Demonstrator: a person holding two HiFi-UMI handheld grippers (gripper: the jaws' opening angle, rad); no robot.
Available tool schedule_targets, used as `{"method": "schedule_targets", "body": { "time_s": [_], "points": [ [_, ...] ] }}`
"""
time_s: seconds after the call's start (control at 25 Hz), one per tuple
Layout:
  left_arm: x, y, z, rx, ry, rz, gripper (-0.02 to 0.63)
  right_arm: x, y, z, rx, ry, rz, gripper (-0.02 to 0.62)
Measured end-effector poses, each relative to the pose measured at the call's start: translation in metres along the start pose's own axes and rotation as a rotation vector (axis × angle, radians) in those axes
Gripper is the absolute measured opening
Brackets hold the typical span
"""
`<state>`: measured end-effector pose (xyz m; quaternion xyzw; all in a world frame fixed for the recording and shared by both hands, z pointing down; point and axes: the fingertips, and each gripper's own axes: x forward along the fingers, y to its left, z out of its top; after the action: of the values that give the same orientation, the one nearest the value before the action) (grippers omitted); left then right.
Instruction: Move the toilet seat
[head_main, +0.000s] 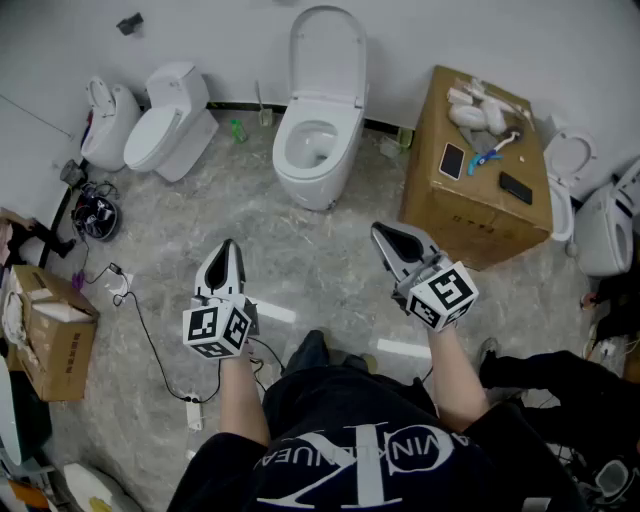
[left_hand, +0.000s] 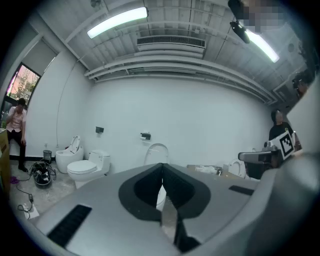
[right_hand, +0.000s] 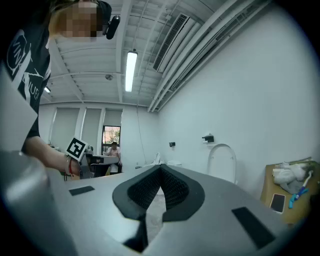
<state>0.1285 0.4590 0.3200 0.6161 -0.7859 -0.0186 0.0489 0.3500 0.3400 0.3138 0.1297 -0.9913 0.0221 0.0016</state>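
A white toilet (head_main: 318, 150) stands against the far wall with its seat and lid (head_main: 328, 50) raised upright against the wall and the bowl open. The raised lid (left_hand: 157, 152) shows above the jaws in the left gripper view, and the same lid (right_hand: 223, 161) is off to the right in the right gripper view. My left gripper (head_main: 226, 250) is shut and empty, held level over the floor well short of the toilet. My right gripper (head_main: 387, 236) is also shut and empty, level, a little nearer the bowl's right side.
A cardboard box (head_main: 478, 170) with a phone, a brush and rags on top stands right of the toilet. Two more toilets (head_main: 168, 120) stand at the left wall, another toilet (head_main: 610, 220) at the right. A small box (head_main: 52, 335) and cables (head_main: 150, 340) lie on the floor at left.
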Motion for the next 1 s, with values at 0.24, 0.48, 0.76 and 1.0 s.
{"method": "schedule_targets", "body": {
  "time_s": [0.24,0.48,0.76,1.0],
  "points": [
    [-0.01,-0.005,-0.006,0.008,0.004,0.019,0.003,-0.012,-0.005,-0.009,-0.01,0.017,-0.01,0.009],
    [-0.019,-0.01,-0.013,-0.013,0.012,0.036,0.003,-0.021,-0.007,-0.022,-0.005,0.045,-0.014,0.009],
    [0.008,-0.009,-0.027,-0.034,0.035,-0.013,0.091,-0.01,-0.027,-0.034,0.017,0.058,-0.052,0.096],
    [0.068,0.024,-0.027,-0.036,0.041,-0.068,0.107,0.032,-0.052,-0.043,0.034,0.061,-0.104,0.114]
  ]
}}
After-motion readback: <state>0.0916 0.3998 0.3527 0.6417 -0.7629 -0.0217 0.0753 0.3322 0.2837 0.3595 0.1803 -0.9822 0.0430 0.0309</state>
